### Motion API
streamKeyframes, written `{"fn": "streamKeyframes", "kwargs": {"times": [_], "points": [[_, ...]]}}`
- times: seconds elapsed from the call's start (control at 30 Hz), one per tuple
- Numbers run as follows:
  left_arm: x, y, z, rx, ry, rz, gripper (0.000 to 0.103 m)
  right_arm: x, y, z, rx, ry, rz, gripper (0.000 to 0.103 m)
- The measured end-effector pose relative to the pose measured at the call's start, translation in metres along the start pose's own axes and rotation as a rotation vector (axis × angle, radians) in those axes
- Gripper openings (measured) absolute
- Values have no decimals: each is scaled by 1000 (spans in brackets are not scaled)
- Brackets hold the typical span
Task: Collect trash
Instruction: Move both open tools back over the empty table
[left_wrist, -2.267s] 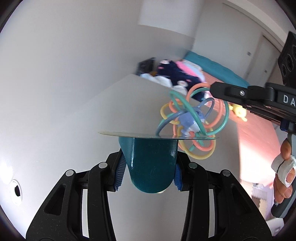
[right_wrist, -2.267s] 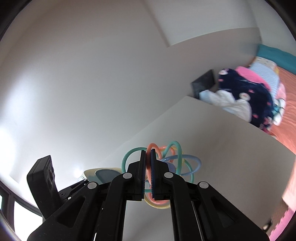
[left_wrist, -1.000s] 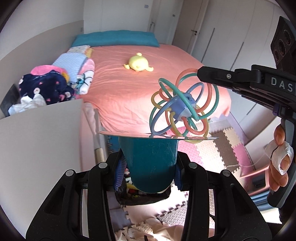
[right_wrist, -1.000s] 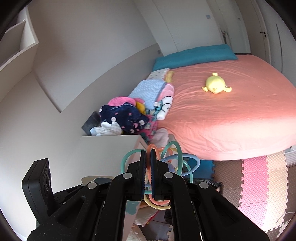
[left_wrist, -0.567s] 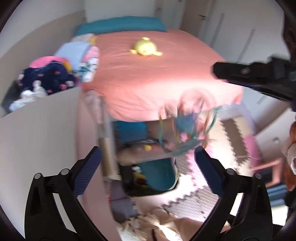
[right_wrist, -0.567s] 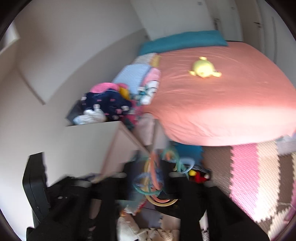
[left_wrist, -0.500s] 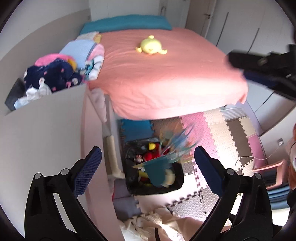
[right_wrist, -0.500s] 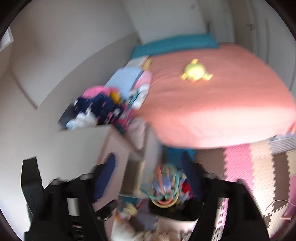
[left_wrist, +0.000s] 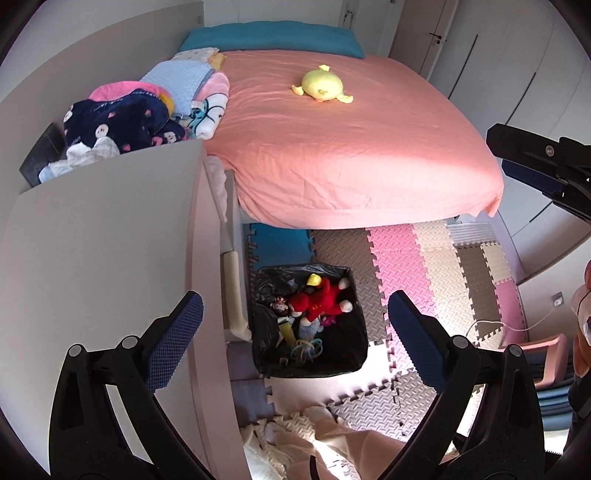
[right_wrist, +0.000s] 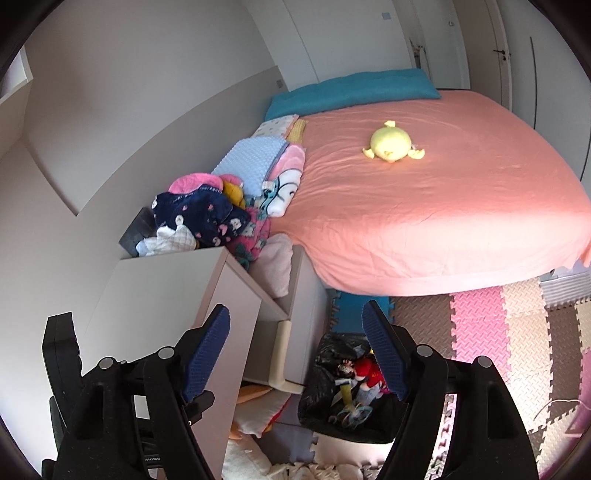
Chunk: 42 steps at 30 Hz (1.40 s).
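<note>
Left tool (left_wrist: 291, 325) and right tool (right_wrist: 297, 350) both hang with fingers spread apart, gripping nothing, above a black-lined bin (left_wrist: 354, 350) on the floor mats (left_wrist: 436, 258) holding a red plush (left_wrist: 319, 301) and ring toy (left_wrist: 308, 349), beside the pink bed (left_wrist: 351, 155).

You see a black-lined bin (left_wrist: 354, 354), a red plush toy (left_wrist: 317, 301), a salmon-pink bedsheet (left_wrist: 351, 147), possibly pastel foam mats (left_wrist: 436, 258).

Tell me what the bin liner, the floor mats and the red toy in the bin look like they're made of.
Bin liner: thin black plastic film, glossy and crinkled with highlights. Floor mats: probably soft foam, matte, with embossed texture and jigsaw edges. Red toy: likely plush fabric, with a fuzzy, rounded, stuffed look. Both claws hang open above the bin.
</note>
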<state>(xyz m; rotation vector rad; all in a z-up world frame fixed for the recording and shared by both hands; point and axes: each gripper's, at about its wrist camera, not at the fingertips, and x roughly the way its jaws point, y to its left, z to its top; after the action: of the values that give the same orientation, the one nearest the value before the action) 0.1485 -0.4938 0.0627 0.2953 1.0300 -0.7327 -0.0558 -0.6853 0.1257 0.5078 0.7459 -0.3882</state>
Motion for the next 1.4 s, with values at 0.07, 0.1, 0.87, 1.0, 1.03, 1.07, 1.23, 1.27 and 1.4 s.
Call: {"fn": "streamKeyframes", "kwargs": {"times": [0.07,0.1,0.87,1.0,1.03,1.07,1.23,1.27,1.4], "points": [[-2,7,-7,-15,1,2,97,4,9,-4,-7,12,6,75],[-4,12,-11,-25,1,6,97,6,14,-6,-11,20,11,76],[-79,171,-139,-344,-82,173,97,68,202,-101,-233,163,187,90],[-96,190,-172,-397,-101,212,97,71,230,-126,-254,189,213,91],[-101,195,-182,-409,-106,225,97,72,238,-135,-258,200,216,91],[-105,197,-189,-416,-109,234,97,72,242,-141,-262,206,223,91],[-127,211,-235,-445,-122,293,97,66,267,-182,-284,224,247,91],[-132,214,-245,-451,-126,305,97,64,273,-192,-286,225,251,91],[-153,223,-280,-480,-139,339,97,54,292,-225,-296,238,265,91]]}}
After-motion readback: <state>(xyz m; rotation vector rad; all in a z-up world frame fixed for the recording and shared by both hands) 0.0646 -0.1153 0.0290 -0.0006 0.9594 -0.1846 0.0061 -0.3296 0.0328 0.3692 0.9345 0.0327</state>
